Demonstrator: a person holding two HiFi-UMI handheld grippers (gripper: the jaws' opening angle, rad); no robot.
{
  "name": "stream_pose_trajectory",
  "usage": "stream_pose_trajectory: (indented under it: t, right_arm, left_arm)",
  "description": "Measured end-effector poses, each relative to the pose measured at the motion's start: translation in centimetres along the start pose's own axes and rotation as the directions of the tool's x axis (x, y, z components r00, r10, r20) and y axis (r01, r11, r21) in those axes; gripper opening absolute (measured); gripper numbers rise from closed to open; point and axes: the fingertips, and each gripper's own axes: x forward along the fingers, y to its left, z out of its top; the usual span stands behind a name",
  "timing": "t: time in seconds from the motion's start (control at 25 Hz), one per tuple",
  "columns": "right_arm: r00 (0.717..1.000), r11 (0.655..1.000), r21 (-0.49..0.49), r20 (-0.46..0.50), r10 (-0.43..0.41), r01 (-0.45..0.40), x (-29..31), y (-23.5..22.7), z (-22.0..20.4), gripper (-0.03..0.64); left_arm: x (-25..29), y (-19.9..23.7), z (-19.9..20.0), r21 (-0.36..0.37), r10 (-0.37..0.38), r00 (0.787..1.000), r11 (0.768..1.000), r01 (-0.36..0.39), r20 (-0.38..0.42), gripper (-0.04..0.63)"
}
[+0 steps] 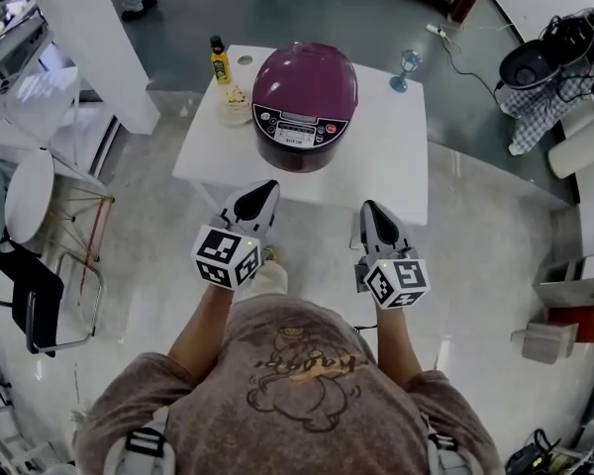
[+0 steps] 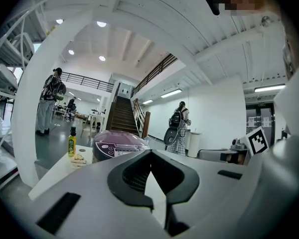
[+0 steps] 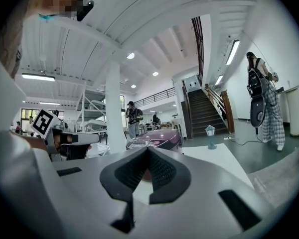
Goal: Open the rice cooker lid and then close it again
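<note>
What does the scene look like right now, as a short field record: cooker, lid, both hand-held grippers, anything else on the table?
rice cooker: purple, on the white table, control panel toward the person
lid: down, closed
left hand-held gripper: jaws together, empty, near the table's front edge, apart from the cooker
right hand-held gripper: jaws together, empty, also apart from the cooker
other items: yellow bottle and small plate left of the cooker; blue stemmed glass at the far right corner
</note>
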Motion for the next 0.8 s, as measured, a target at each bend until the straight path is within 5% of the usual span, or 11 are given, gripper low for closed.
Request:
stream_pose_trajectory:
  t: [0.8]
  right_arm:
    - [1.0,1.0,0.027,0.005,0.001,-0.002,-0.13,-0.77,-0.03,0.002]
  left_arm:
    - [0.42,-0.6,-0.36,-0.01,0.011,1.0,1.0,-0.011,-0.015,0.02]
